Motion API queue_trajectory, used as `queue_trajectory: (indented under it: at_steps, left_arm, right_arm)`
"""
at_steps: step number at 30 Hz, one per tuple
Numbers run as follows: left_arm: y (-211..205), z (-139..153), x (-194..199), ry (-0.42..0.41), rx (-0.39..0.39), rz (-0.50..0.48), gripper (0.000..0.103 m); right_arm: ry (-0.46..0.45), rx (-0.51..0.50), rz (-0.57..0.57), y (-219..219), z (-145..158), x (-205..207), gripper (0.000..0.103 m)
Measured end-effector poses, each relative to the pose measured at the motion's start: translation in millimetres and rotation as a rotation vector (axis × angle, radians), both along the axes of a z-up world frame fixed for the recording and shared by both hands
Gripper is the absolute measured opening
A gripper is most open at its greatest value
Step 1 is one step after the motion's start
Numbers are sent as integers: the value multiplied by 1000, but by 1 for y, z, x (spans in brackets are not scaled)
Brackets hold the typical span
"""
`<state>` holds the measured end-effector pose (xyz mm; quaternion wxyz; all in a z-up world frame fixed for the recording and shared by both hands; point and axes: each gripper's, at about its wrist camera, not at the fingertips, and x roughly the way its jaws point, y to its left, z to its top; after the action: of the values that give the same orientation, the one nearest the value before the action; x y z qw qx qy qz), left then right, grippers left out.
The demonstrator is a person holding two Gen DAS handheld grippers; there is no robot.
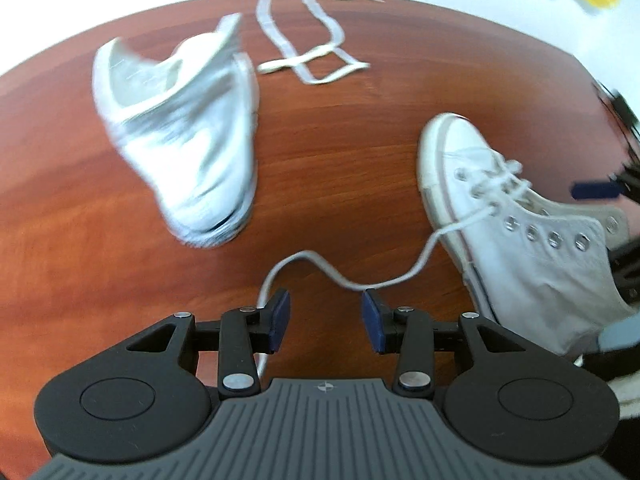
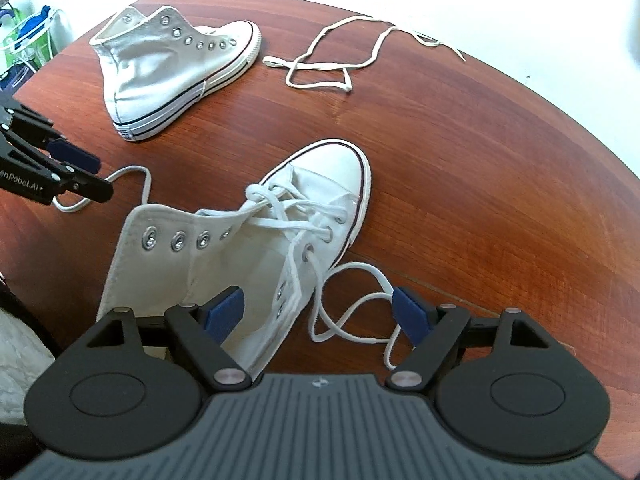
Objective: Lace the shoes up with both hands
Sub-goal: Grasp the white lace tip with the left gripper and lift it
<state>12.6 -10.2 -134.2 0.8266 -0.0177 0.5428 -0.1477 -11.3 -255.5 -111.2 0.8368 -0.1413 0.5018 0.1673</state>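
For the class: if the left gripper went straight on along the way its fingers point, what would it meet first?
Most likely the lace trailing from the near shoe, which curves across just ahead of the left gripper and its open jaws. Under it lies the table. How high the gripper is above the lace is unclear, so this is a guess.

Two white high-top shoes stand on the table [image 2: 500, 128]: one partly laced shoe [image 2: 320, 200] directly ahead of the right gripper [image 2: 320, 312], and one unlaced shoe [image 2: 168, 68] farther ahead, to its left. One loose lace [image 2: 332, 68] lies beyond both shoes. Two grippers are present, counting the left gripper [image 1: 325, 316].
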Motion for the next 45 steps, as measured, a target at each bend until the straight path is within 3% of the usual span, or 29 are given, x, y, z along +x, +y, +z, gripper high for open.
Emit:
queue_trajectory:
  at_steps: [8,16,22,27,31,39,45]
  left_arm:
    - [29,-2,-20,14,12,225,43]
    - [54,4,-39,-25,69,495,43]
    - [79,-5,-44,23,128,693,43]
    - [90,-13,-43,39,124,729,40]
    - [95,-19,-38,48,109,742,32]
    - [91,-27,-25,72,159,706,20]
    - [92,-33,-23,95,154,693,10]
  right_arm:
    - [17,-10,81,3,0,7,78]
    - [25,-23,148,6,-2,10,78]
    - [31,-27,176,5,-1,10,78]
    - [31,-29,183,4,0,9,78]
    - [30,-31,182,3,1,8,78]
    - [31,-31,162,0,1,6,78]
    - [31,-29,149,0,1,6,78]
